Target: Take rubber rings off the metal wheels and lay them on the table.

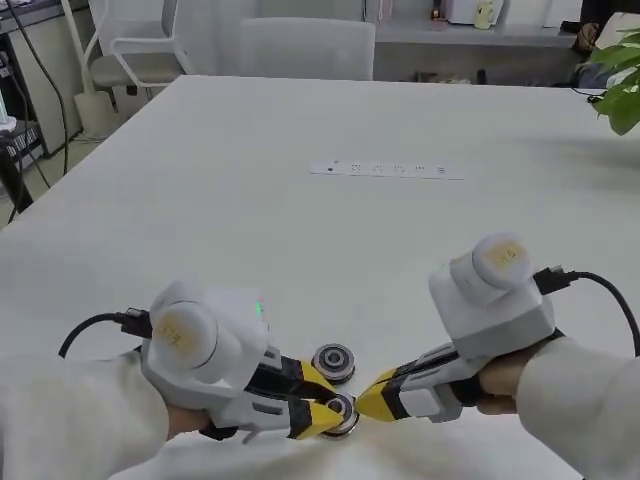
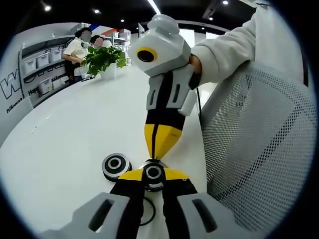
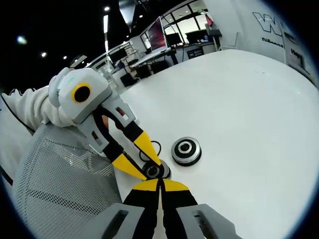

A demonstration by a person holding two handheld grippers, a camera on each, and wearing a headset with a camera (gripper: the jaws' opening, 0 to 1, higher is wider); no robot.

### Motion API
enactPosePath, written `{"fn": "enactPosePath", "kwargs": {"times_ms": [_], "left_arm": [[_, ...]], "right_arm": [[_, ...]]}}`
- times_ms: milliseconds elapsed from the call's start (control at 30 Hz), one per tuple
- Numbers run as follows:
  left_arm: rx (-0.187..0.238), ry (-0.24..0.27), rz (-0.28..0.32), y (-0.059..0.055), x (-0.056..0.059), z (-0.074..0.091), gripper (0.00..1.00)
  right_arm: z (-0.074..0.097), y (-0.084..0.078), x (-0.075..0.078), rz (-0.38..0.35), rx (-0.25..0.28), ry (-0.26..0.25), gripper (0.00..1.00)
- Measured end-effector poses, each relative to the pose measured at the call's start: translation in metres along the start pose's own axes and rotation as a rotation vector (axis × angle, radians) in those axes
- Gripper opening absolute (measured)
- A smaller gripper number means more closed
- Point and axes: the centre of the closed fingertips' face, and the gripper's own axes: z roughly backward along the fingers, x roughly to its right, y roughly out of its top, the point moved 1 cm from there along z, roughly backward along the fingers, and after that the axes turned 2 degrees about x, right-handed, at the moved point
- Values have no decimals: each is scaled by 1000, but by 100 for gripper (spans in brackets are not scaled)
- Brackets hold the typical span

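Rubber should stretch: your left gripper (image 2: pixel 153 173) jaws pinch the wheel (image 3: pixel 154 171), right gripper (image 3: pixel 159 181) jaws pressed together against it, so peel at its rim.

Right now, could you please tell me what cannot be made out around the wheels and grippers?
1. Head view: fingers cover most of the near wheel, so its rubber ring cannot be judged.
2. Left gripper view: a thin black loop runs under the left gripper; ring or cable, unclear.
3. Right gripper view: the right gripper hides its own contact with that wheel.
4. Head view: the print on the table is too small to read.
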Motion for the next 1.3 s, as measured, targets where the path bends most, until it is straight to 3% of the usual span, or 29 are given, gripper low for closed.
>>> {"fn": "enactPosePath", "kwargs": {"times_ms": [1300], "left_arm": [[5,1,11,0,0,0,8]], "right_arm": [[-1,5,-5,-13,21,30,0]]}}
